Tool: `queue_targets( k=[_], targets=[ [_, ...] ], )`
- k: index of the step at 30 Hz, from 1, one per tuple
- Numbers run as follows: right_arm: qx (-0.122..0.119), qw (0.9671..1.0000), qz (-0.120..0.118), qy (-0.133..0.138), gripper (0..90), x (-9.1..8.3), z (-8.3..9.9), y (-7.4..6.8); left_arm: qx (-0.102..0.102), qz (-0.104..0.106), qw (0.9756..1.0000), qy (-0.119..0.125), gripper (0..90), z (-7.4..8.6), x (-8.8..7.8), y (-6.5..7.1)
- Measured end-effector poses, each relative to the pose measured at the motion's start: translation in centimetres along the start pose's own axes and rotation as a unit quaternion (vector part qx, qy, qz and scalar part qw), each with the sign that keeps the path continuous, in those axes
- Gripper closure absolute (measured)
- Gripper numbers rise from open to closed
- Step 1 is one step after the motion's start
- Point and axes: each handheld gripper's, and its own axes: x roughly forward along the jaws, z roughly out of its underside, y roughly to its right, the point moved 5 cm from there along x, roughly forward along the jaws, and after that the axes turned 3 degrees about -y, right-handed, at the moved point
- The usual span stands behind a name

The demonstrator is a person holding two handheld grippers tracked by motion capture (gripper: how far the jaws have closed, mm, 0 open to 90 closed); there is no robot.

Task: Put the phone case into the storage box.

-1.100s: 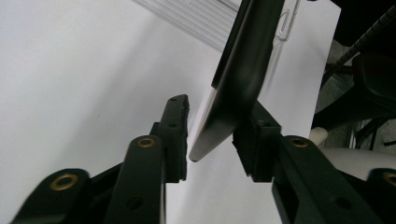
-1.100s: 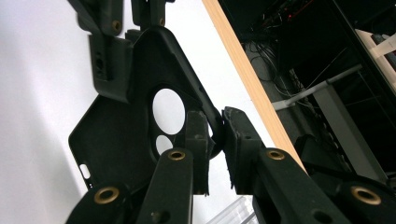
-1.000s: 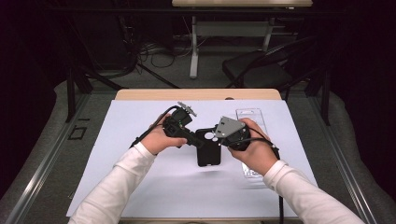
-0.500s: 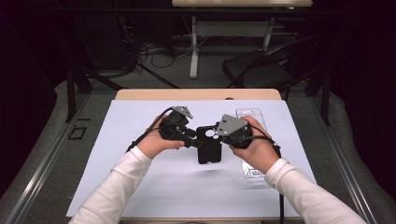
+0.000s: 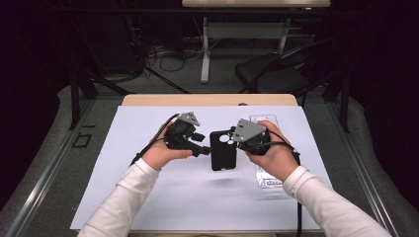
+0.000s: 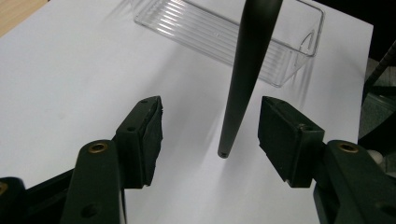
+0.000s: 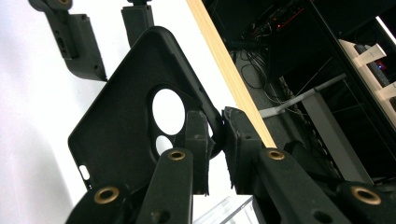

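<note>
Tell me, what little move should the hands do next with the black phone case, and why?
Probably draw the left gripper back a little. Its jaws have just been opening, and the phone case stands edge-on between its pads without touching them. The right gripper is pinching the case's edge and carrying it above the white mat, so the clear tray could come next.

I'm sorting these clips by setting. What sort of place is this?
Probably a lab or workshop set up for recording, not a home: a table covered in plain white, loose cables on the floor beyond it, and dark equipment racks with a folding chair behind.
</note>
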Motion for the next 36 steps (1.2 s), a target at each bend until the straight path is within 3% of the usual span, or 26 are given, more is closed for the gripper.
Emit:
queue_targets(
  k=[8,17,31,36],
  targets=[
    [-0.001,1.0000,0.002,0.003,80.8,-0.2,-0.1,0.2,-0.023,0.008,0.9995,0.021,29.3,0.2,0.0,0.0],
    [-0.007,0.9999,0.003,0.015,80.7,-0.3,-0.4,0.3,-0.024,0.010,0.9989,0.038,20.9,0.4,-0.2,0.4],
    [-0.012,0.9996,0.005,0.026,80.8,-0.5,-0.5,0.6,-0.036,0.002,0.9966,0.074,20.7,1.2,-0.6,0.3],
    [-0.014,0.9995,0.009,0.028,80.7,-0.5,-0.5,0.9,-0.032,0.003,0.9967,0.074,16.4,1.5,-0.8,0.3]
  ],
)
